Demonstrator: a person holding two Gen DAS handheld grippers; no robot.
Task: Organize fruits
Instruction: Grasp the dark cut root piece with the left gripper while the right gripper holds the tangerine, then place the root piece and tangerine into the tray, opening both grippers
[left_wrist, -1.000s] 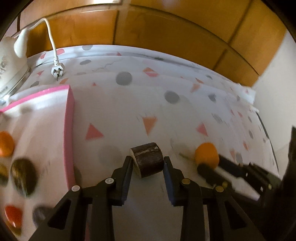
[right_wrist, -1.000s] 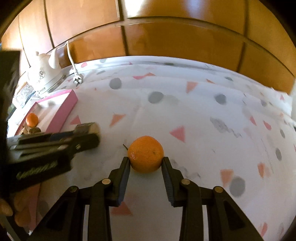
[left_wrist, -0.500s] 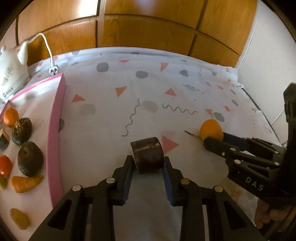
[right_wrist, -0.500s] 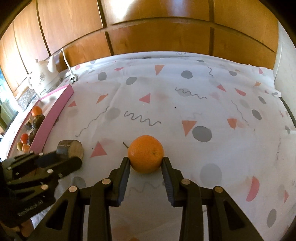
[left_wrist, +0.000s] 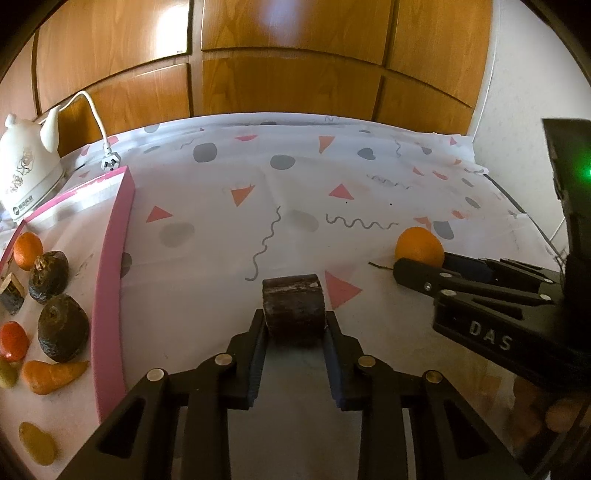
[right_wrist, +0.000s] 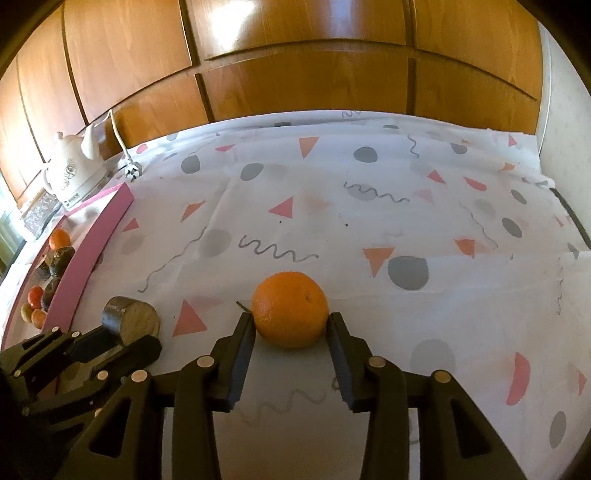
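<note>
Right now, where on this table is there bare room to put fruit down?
Free: the patterned cloth between the pink tray and the orange, back to the wood panels. Crowded: the tray's near end.

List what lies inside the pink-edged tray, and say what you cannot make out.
Inside the pink-edged tray: a mandarin, two dark rough fruits, a red fruit, a carrot-shaped piece, a yellowish piece. Its left part is cut off.
</note>
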